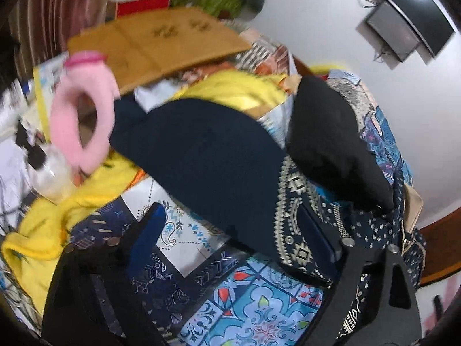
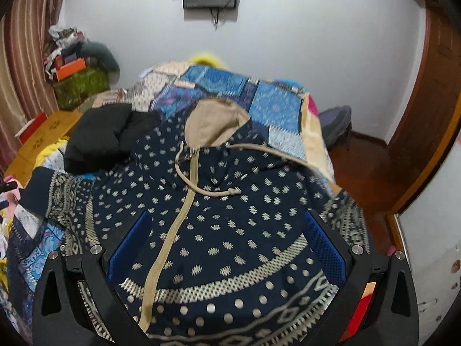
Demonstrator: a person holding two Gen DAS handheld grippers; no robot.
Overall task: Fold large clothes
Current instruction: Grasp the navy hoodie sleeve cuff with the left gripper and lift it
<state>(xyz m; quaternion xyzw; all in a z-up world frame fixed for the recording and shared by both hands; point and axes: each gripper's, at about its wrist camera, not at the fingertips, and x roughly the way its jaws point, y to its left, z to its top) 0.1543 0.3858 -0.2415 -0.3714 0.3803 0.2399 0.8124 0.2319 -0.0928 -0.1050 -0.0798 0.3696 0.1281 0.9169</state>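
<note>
In the left wrist view, a pink ring [image 1: 83,115] and a yellow cloth [image 1: 52,225] were seen at far left, a dark garment [image 1: 201,155] in the middle; none of these was clear in the other view. The left gripper [image 1: 230,230] was spread wide over the quilt [image 1: 253,302], nothing held. In the right wrist view, the hoodie [image 2: 230,216] was laid flat on the bed, zip up, hood [image 2: 213,124] away. The right gripper [image 2: 227,248] was spread wide above its hem.

Matt woven-cloth hoodie [image 2: 230,216]; textured blue pads [image 2: 325,248]; glossy wooden floor [image 2: 363,158].
</note>
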